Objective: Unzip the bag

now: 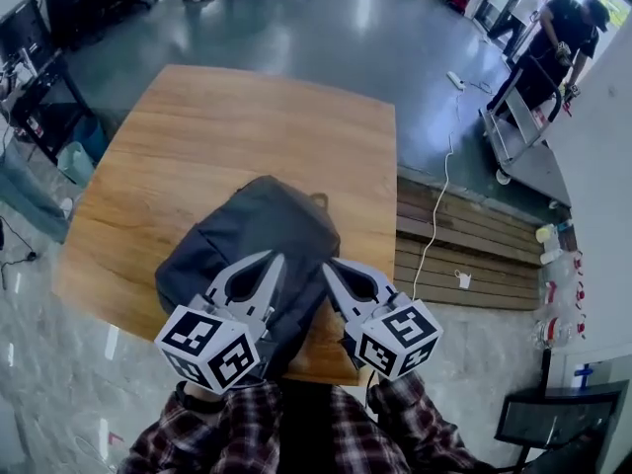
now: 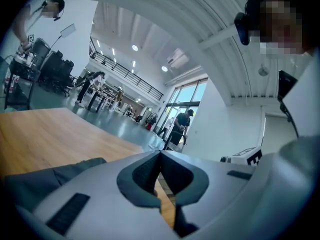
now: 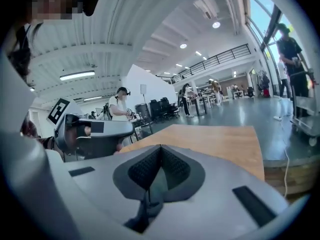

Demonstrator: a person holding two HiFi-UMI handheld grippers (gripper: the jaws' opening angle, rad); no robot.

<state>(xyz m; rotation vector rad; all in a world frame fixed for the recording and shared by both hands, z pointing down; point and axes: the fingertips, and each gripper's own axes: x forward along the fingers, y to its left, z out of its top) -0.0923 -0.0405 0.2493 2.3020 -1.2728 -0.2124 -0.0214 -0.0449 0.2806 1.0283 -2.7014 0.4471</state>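
Note:
A dark grey backpack [image 1: 262, 230] lies on the near half of the wooden table [image 1: 227, 117]; its zipper does not show clearly. My left gripper [image 1: 275, 257] hovers over the bag's near left part, jaws together. My right gripper [image 1: 328, 265] hangs beside it over the bag's near right edge, jaws also together. In the left gripper view, the left gripper [image 2: 160, 153] is shut with nothing between its tips, and grey bag fabric [image 2: 45, 181] lies low on the left. The right gripper [image 3: 161, 146] in its own view is shut and empty, with only dark showing through the slit behind the tips.
The table's far half is bare wood [image 3: 215, 139]. To the right of the table are low wooden steps [image 1: 464, 245] and a white cable [image 1: 439, 205]. A person [image 1: 558, 33] stands by a flat trolley [image 1: 523, 136] at the far right. Office chairs and desks [image 1: 59, 8] stand far left.

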